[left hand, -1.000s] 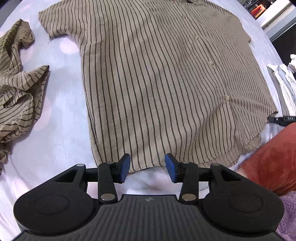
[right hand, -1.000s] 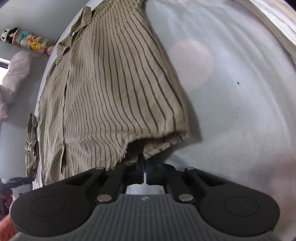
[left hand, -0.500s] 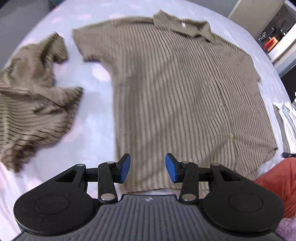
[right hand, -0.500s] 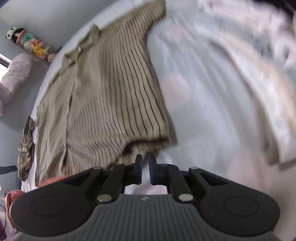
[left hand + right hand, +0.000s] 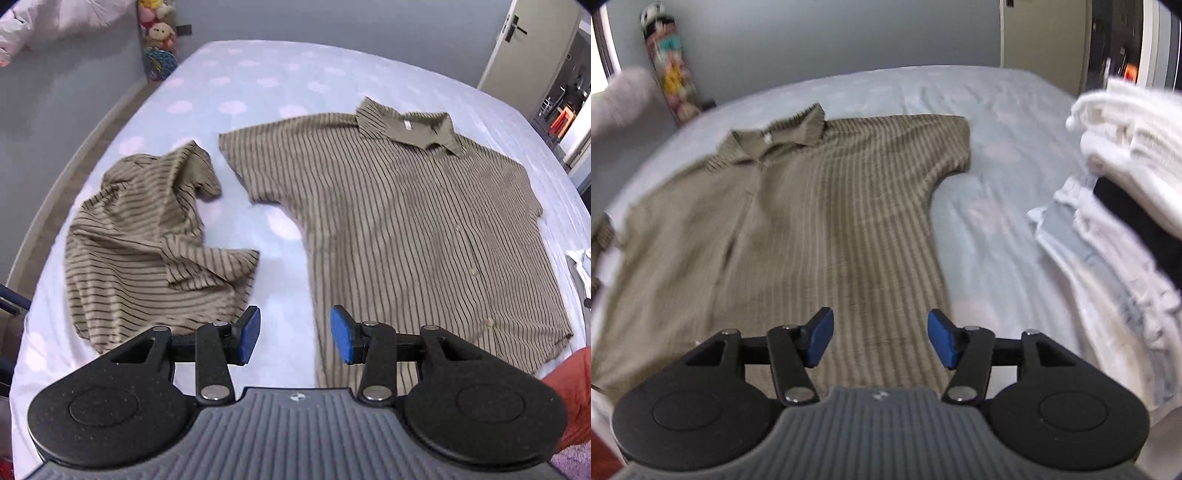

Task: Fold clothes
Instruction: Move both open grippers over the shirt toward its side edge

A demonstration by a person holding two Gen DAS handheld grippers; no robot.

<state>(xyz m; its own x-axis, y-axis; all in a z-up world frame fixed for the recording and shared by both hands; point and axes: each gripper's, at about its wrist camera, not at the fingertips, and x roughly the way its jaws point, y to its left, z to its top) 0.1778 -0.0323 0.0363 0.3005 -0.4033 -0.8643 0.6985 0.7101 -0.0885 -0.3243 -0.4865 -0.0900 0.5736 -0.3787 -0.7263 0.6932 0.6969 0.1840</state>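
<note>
Presently on my two feeds, item by item.

Item one: striped shirt (image 5: 406,221), olive-tan with dark pinstripes, short-sleeved, lying flat and spread out on the bed (image 5: 258,81), collar (image 5: 406,127) at the far end, button placket running down the front. I see its hem just ahead of both of my tools. On the right wrist feed the same shirt (image 5: 812,229) is blurred, its stripes smeared.

Item two: crumpled garment (image 5: 147,251) of the same striped cloth, bunched in a heap on the bed to the left of the flat shirt, apart from it with bare sheet between.

Item three: left gripper (image 5: 294,339). I read its jaws as spread wide, blue pads (image 5: 247,334) facing each other with nothing between them. It hangs above the strip of sheet between the heap and the shirt's left edge; the right-hand pad sits over the shirt's lower left corner.

Item four: right gripper (image 5: 881,343). Jaws likewise wide apart and holding nothing, poised over the shirt's lower right area near its side edge.

Item five: stack of folded laundry (image 5: 1126,206), mostly white and pale grey, on the bed well to the right of the shirt.

Item six: bedsheet, pale lilac with faint pink blotches.

Item seven: soft toys (image 5: 159,33) against the grey wall beyond the bed's far corner.

Item eight: orange-red cloth (image 5: 572,387) at the lower right edge of the left feed; I cannot tell what it belongs to.
</note>
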